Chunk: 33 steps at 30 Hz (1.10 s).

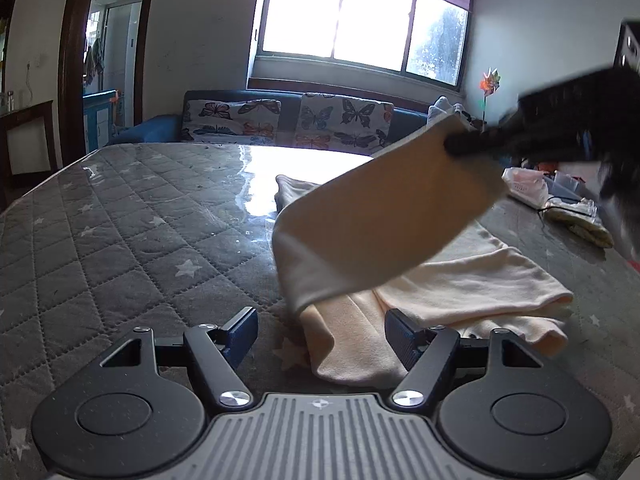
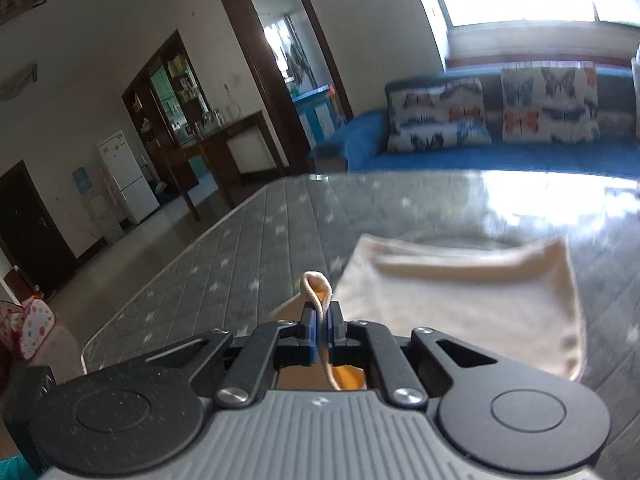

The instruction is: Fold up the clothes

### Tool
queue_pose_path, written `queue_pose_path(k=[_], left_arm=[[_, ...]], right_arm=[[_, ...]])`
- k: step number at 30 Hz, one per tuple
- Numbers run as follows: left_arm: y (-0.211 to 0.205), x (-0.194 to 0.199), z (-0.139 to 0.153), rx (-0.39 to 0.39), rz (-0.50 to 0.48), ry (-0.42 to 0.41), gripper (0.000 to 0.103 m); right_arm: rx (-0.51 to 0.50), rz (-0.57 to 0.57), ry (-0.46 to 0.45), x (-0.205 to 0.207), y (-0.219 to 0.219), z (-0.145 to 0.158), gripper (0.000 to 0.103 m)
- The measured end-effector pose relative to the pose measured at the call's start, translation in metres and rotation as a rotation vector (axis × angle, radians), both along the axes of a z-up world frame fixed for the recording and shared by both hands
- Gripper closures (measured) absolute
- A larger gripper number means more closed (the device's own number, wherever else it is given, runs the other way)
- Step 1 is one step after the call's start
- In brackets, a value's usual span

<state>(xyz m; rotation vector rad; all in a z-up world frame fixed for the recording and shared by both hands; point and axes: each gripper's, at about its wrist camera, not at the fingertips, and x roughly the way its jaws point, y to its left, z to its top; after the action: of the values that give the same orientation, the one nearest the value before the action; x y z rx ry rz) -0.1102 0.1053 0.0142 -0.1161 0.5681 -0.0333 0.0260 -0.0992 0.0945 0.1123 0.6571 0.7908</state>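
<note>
The cream garment (image 1: 460, 280) lies on the quilted surface (image 1: 120, 220), one end lifted and clamped in the right claw (image 2: 321, 330). The left claw (image 1: 320, 334) stands apart, empty, near its edge. Mid-fold: next, lay the lifted end across.

A grey quilted worktop cover (image 1: 120, 216) with white stars reflects window (image 1: 360, 20) light. Behind it sits a blue sofa (image 2: 480, 156) with butterfly cushions (image 1: 232, 120). A white fridge (image 2: 128, 176) stands near a dark doorway (image 2: 288, 60).
</note>
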Motion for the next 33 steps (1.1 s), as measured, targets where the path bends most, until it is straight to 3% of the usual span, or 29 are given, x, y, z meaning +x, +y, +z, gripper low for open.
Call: queue_pose_path(k=[7, 13, 20, 24, 30, 33], left_arm=[[0.0, 0.013, -0.011, 0.06, 0.055, 0.049, 0.036], [0.004, 0.01, -0.015, 0.095, 0.063, 0.06, 0.039], [0.008, 0.01, -0.015, 0.102, 0.043, 0.065, 0.039], [0.009, 0.008, -0.013, 0.117, 0.016, 0.074, 0.038], [0.015, 0.0, 0.0, 0.116, -0.054, 0.07, 0.038], [0.018, -0.001, 0.014, 0.095, -0.085, 0.045, 0.038]], right_arm=[[-0.026, -0.012, -0.107, -0.006, -0.004, 0.026, 0.099], [-0.08, -0.089, -0.11, -0.013, -0.025, 0.026, 0.099], [-0.136, -0.198, 0.015, 0.0, -0.042, -0.011, 0.099], [-0.141, -0.255, 0.142, 0.014, -0.053, -0.045, 0.098], [-0.194, -0.277, 0.177, 0.019, -0.058, -0.075, 0.093], [-0.235, -0.296, 0.125, 0.019, -0.057, -0.073, 0.092]])
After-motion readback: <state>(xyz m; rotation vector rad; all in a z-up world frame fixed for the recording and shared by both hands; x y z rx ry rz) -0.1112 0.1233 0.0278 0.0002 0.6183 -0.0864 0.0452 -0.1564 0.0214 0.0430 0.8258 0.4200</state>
